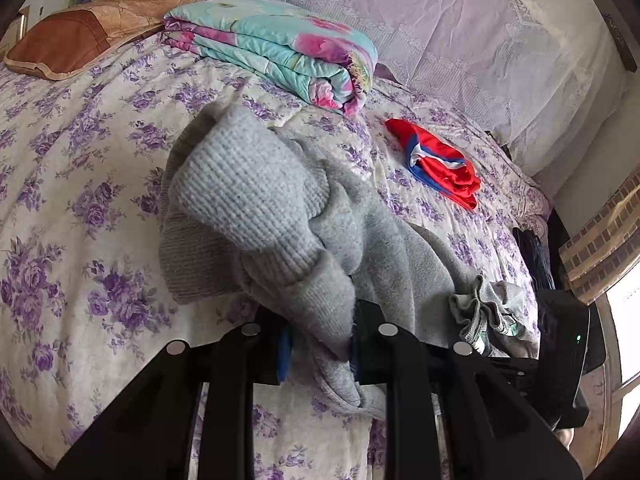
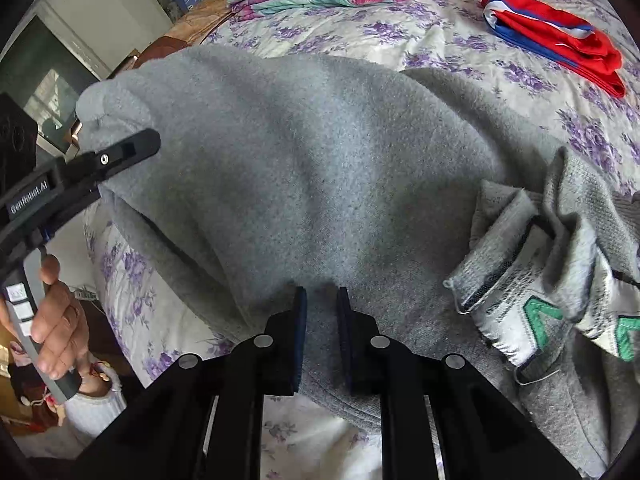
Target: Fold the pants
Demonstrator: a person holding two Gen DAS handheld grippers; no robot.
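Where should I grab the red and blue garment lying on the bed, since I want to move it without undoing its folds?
Take the red and blue garment by its thick stacked end nearest the grey pants, coming from above with the jaws across all layers. It lies flat on the flowered bedspread with layers piled there, so one pinch likely catches them together.
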